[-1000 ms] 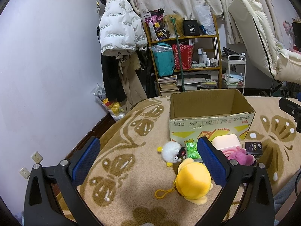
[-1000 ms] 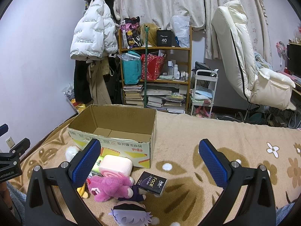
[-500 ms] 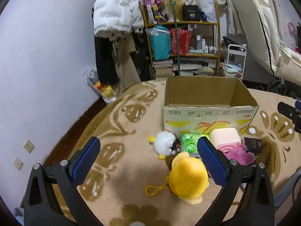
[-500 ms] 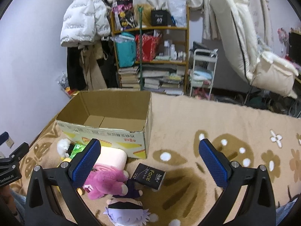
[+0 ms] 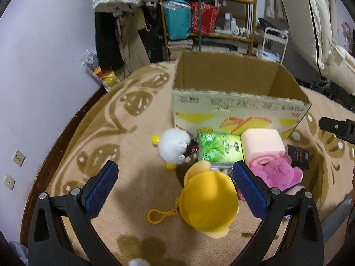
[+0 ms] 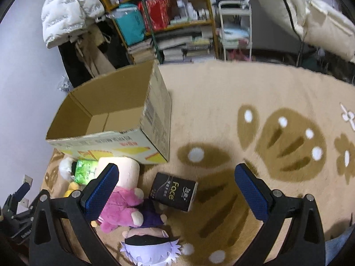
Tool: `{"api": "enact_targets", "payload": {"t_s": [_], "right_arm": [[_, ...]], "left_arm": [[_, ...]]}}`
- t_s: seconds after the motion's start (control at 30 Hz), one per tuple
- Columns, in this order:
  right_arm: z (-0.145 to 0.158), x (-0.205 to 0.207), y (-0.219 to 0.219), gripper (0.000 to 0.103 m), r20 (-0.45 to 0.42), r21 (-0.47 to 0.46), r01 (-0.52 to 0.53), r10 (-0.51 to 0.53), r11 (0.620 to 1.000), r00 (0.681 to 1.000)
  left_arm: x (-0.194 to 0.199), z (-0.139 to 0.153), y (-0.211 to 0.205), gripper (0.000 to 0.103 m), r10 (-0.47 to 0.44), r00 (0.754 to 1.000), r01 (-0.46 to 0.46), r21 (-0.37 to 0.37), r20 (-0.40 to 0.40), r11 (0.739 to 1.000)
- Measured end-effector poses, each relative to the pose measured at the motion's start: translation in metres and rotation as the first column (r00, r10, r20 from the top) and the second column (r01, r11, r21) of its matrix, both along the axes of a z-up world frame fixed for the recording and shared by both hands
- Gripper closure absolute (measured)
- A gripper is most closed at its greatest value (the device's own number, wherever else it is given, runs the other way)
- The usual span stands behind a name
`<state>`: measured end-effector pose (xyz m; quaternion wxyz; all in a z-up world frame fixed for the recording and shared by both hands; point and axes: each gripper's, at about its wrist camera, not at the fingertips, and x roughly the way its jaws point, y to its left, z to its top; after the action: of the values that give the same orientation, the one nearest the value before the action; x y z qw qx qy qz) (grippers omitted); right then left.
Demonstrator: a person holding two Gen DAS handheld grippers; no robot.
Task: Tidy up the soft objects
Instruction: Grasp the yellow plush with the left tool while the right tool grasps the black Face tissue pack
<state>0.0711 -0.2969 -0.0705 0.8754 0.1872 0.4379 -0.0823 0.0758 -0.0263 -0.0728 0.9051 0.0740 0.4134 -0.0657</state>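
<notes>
— Where are the toys, and what are the tongs doing?

— The soft things lie in a heap on the blanket (image 5: pixel 137 133), just before the front wall of the open box (image 5: pixel 235 110). My left tongs (image 5: pixel 175 181) are wide apart and empty, over the yellow plush (image 5: pixel 208 204). The right tongs (image 6: pixel 176 182) are also wide and empty, over the black pack (image 6: pixel 174 191).

— How will you take the plush?

— I would come down straight and close on its round body, not on the ring (image 5: pixel 158 215).

— What is in the way?

— The pink plush (image 5: pixel 279 175) touches it on the right, and the green pack (image 5: pixel 219 147) and white plush (image 5: pixel 174 146) are just behind. The box looks empty.
</notes>
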Motion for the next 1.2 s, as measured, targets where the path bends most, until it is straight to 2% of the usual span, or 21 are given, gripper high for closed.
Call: {"api": "enact_targets", "payload": {"t_s": [0.3, 0.4, 0.63, 0.87, 1.0, 1.03, 1.1, 1.2], "right_arm": [[-0.026, 0.022, 0.004, 0.0, -0.103, -0.017, -0.035, 0.033, 0.999, 0.994], [-0.036, 0.028, 0.007, 0.0, -0.136, -0.018, -0.053, 0.05, 0.998, 0.989], [-0.05, 0.038, 0.012, 0.0, -0.189, -0.038, -0.091, 0.082, 0.995, 0.978], [-0.063, 0.044, 0.012, 0.0, -0.252, -0.024, -0.09, 0.081, 0.996, 0.964], [-0.07, 0.049, 0.013, 0.0, -0.266, -0.011, -0.099, 0.093, 0.995, 0.96], [-0.073, 0.05, 0.015, 0.001, -0.273, -0.013, -0.106, 0.099, 0.994, 0.957], [-0.077, 0.052, 0.017, 0.009, -0.286, -0.007, -0.121, 0.114, 0.993, 0.951], [-0.082, 0.053, 0.015, 0.01, -0.297, 0.024, -0.105, 0.108, 0.994, 0.949]], "left_arm": [[0.011, -0.023, -0.009, 0.001, -0.019, 0.996, 0.019, -0.005, -0.092, 1.0], [0.013, -0.028, -0.01, 0.001, -0.041, 0.992, 0.039, -0.019, -0.118, 0.999], [0.018, -0.043, -0.02, 0.001, -0.092, 0.98, 0.093, -0.001, -0.178, 0.996], [0.017, -0.052, -0.03, 0.001, -0.124, 0.971, 0.134, 0.033, -0.206, 0.99], [0.022, -0.065, -0.032, 0.001, -0.113, 0.962, 0.136, 0.08, -0.247, 0.987], [0.022, -0.067, -0.032, 0.001, -0.113, 0.96, 0.138, 0.079, -0.257, 0.987], [0.022, -0.067, -0.032, 0.001, -0.11, 0.959, 0.134, 0.076, -0.259, 0.988], [0.022, -0.066, -0.031, 0.006, -0.116, 0.959, 0.138, 0.068, -0.258, 0.988]]}}
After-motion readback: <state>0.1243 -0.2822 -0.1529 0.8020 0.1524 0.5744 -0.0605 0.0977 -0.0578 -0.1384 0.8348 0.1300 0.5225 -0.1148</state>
